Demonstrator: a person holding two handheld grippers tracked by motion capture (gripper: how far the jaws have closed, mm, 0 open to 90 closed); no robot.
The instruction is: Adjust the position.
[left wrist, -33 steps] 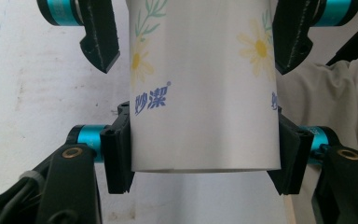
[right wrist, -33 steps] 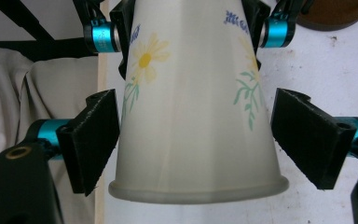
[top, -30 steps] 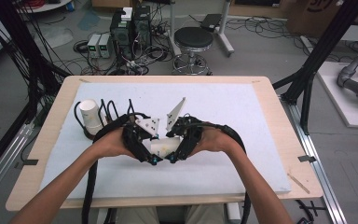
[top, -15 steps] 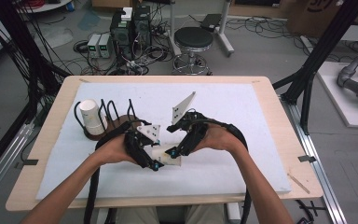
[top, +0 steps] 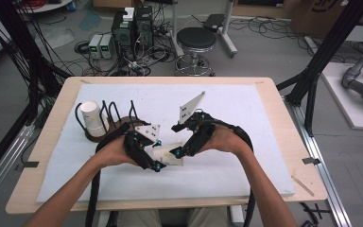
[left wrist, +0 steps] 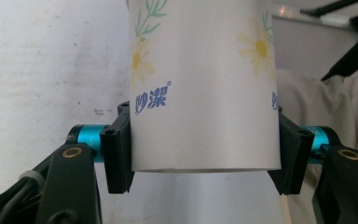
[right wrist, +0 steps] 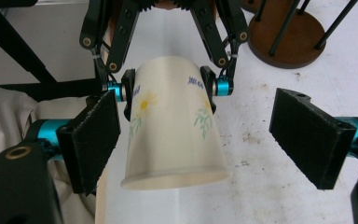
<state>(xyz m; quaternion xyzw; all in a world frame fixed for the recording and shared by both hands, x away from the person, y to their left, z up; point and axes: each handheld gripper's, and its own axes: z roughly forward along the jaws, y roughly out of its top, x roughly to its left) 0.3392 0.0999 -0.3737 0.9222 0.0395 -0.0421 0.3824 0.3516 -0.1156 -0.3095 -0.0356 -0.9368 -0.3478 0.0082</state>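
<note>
Your left gripper clamps a flower-printed paper cup near its closed base, one black pad pressed on each side. In the right gripper view the cup lies roughly level above the white table cover, its open rim turned toward your right gripper. That gripper's jaws stand wide apart on either side of the rim, touching nothing. A second white cup sits on a dark wire cup rack with a round wooden base, to the left of your hands.
</note>
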